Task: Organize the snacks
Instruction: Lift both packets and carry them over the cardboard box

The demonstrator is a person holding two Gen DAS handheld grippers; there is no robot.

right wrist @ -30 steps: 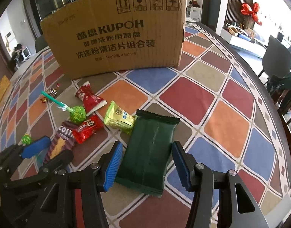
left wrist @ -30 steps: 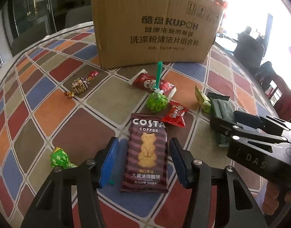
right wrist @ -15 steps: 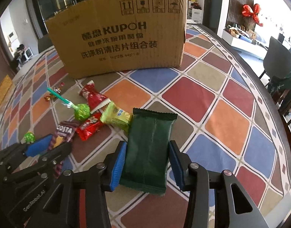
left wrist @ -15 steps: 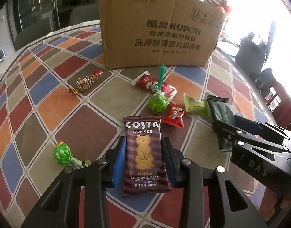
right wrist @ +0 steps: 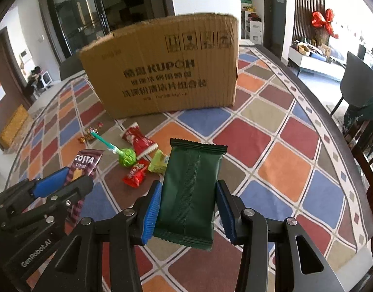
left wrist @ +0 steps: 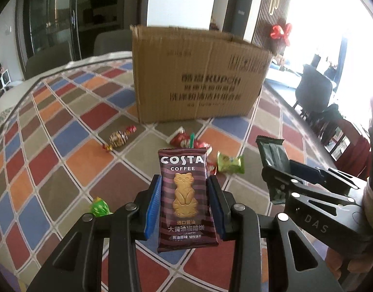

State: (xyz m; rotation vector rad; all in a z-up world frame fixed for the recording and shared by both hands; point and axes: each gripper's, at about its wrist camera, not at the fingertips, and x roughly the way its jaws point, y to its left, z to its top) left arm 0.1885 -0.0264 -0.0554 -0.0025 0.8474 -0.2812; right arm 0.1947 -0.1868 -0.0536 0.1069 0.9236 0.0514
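Blue-padded left gripper [left wrist: 184, 206] clamps the Costa biscuit packet [left wrist: 185, 194]; right gripper [right wrist: 188, 209] clamps the green packet [right wrist: 190, 192]. Both are held above the table [right wrist: 283, 165], presumably bound for the cardboard box [right wrist: 162, 73].

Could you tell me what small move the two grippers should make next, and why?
Probably carry both packets forward and up toward the cardboard box. The left gripper is clamped on the Costa biscuit packet and the right gripper on the dark green packet. Both packets look lifted clear of the table, and the box stands just beyond the loose sweets.
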